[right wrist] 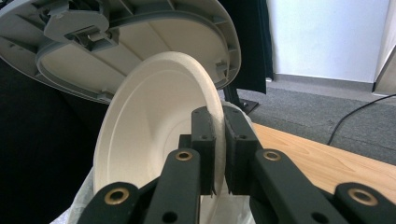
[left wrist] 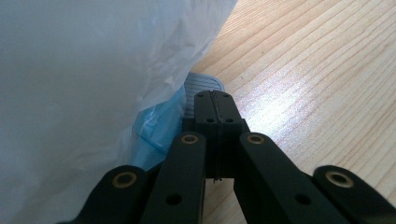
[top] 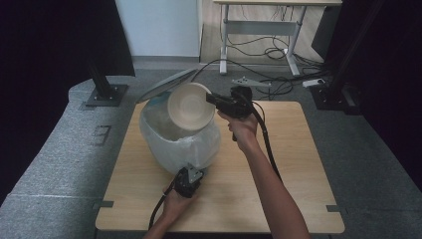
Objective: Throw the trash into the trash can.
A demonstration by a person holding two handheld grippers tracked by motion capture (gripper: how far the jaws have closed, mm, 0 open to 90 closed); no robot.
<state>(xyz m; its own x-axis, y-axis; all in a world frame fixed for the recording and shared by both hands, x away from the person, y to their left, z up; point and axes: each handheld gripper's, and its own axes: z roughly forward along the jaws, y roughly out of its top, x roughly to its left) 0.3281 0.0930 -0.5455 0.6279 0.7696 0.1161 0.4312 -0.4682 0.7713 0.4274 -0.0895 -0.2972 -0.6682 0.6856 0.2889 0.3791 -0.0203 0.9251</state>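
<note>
A blue bin lined with a white plastic bag [top: 179, 142] stands on the wooden table [top: 278, 199], its grey lid [top: 166, 84] tipped up and open. Over the bin's mouth my right gripper [top: 213, 98] is shut on the rim of a white paper plate [top: 189, 106], held on edge. In the right gripper view the plate [right wrist: 149, 126] sits under the lid's underside [right wrist: 126, 42], with the gripper [right wrist: 219, 122] pinching its rim. My left gripper [top: 195, 169] is shut at the bin's base. In the left gripper view its tips [left wrist: 215, 100] lie over a grey ribbed pedal [left wrist: 203, 83] beside the blue bin wall [left wrist: 159, 126].
The bag [left wrist: 84, 84] bulges out over the bin's sides. Bare wood [left wrist: 317, 84] extends right of the bin. Behind the table are a black stand base [top: 105, 94], a desk frame [top: 259, 30] and floor cables [top: 278, 50]. Grey carpet surrounds the table.
</note>
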